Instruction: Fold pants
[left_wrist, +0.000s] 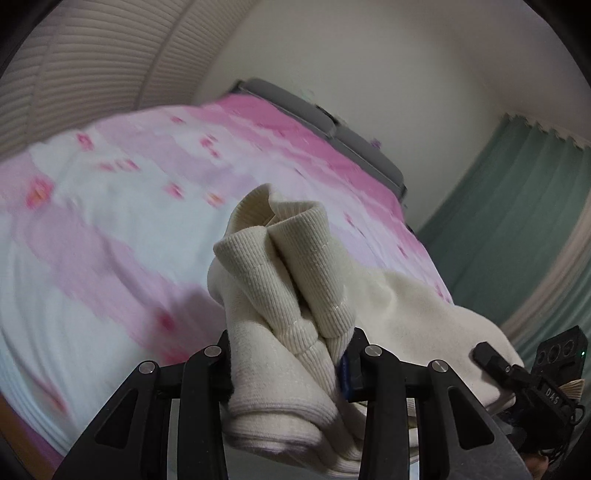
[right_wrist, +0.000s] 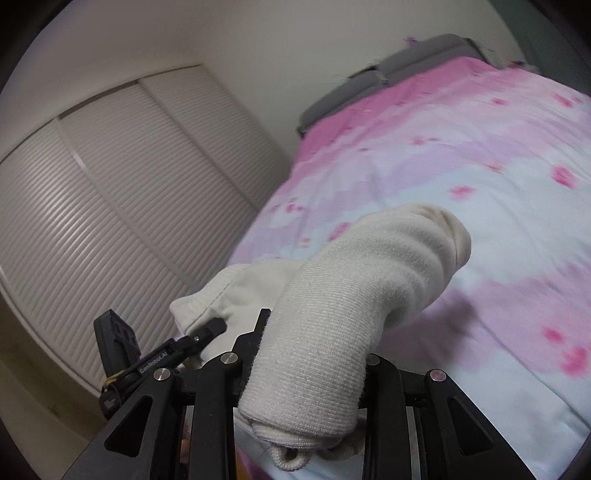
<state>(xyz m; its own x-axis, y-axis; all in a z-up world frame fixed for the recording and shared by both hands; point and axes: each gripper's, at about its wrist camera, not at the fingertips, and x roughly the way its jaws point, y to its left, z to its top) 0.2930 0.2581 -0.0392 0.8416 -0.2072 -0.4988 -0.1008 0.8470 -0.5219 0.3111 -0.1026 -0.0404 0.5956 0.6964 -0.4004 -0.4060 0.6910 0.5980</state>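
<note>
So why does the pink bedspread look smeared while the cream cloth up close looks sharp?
Left wrist view: the bedspread is motion-blurred, while the pants clamped in the left gripper stay crisp. Right wrist view: same, with the fisheye bending the closet doors.

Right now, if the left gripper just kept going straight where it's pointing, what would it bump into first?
Probably the pink bedspread. The left gripper is shut on the cream pants, bunched ahead of its fingers; beyond them lies only the bed, though depth is unclear.
</note>
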